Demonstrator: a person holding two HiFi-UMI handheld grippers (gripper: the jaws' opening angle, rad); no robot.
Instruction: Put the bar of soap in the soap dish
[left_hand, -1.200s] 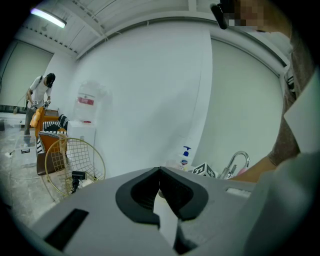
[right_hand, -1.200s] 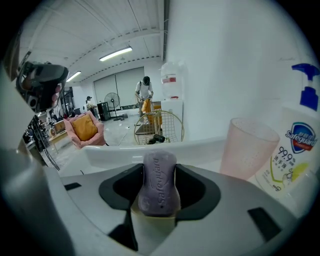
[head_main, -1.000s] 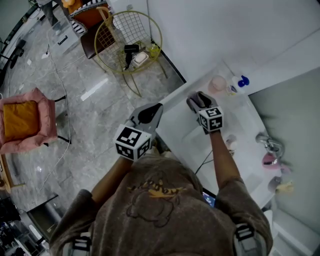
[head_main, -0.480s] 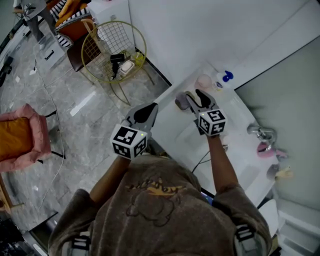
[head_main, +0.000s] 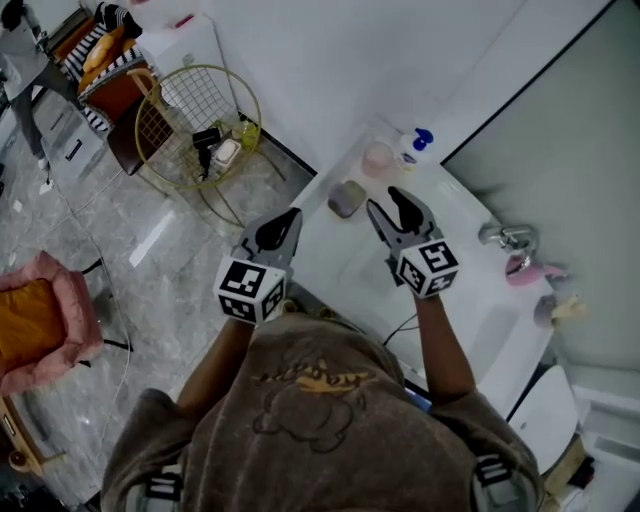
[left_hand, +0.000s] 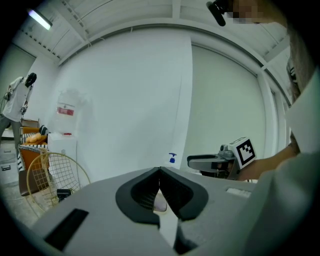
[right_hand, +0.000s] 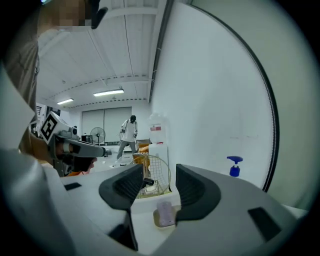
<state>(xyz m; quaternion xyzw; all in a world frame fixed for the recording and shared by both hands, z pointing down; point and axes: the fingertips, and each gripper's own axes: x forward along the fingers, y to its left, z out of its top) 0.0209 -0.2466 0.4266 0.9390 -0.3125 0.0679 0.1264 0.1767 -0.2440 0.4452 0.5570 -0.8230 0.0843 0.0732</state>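
head view: white counter (head_main: 325, 255) beside marble floor (head_main: 150, 250), left gripper (head_main: 288, 217) fingers together, right gripper (head_main: 384, 199) fingers apart.

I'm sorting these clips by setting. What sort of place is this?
Probably a bathroom washstand set up in a large open room: a white basin counter, a faucet, a blue-topped pump bottle.

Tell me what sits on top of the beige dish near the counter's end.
A pale lilac bar of soap lies on the dish, with only the dish's rim showing around it. The bar covers the dish's middle, so whatever is beneath it cannot be seen.
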